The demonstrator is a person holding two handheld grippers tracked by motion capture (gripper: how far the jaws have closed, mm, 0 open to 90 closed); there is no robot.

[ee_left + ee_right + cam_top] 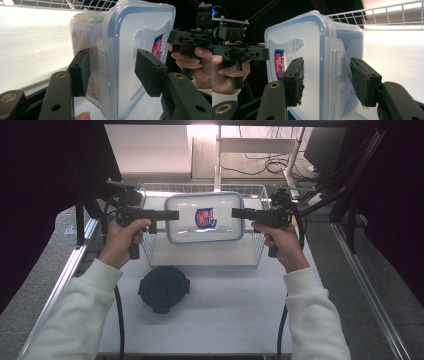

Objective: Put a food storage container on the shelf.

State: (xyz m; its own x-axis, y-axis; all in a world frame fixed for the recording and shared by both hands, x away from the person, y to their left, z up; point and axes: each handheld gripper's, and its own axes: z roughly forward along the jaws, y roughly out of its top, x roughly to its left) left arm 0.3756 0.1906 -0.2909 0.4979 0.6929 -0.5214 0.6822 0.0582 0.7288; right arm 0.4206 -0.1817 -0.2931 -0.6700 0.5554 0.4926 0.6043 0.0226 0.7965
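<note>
Container (204, 217) of clear plastic with blue-rimmed lid, raised over wire basket (256, 251), pinched at both short ends by left claw (172, 215) and right claw (236, 213). Probably stiff, light, slick-walled; best held at side latches.

My sleeves (75, 315) are white and loose, ribbed at the cuffs; each hand carries a black pistol-shaped tool, the left tool (172, 215) and the right tool (235, 213) alike; a black cable (120, 320) trails from each grip; up close the jaws are matt black bars with brass-ringed pivots (60, 75) and small screw holes; the right tool's pads (295, 80) are frayed (torn along the edges).
</note>
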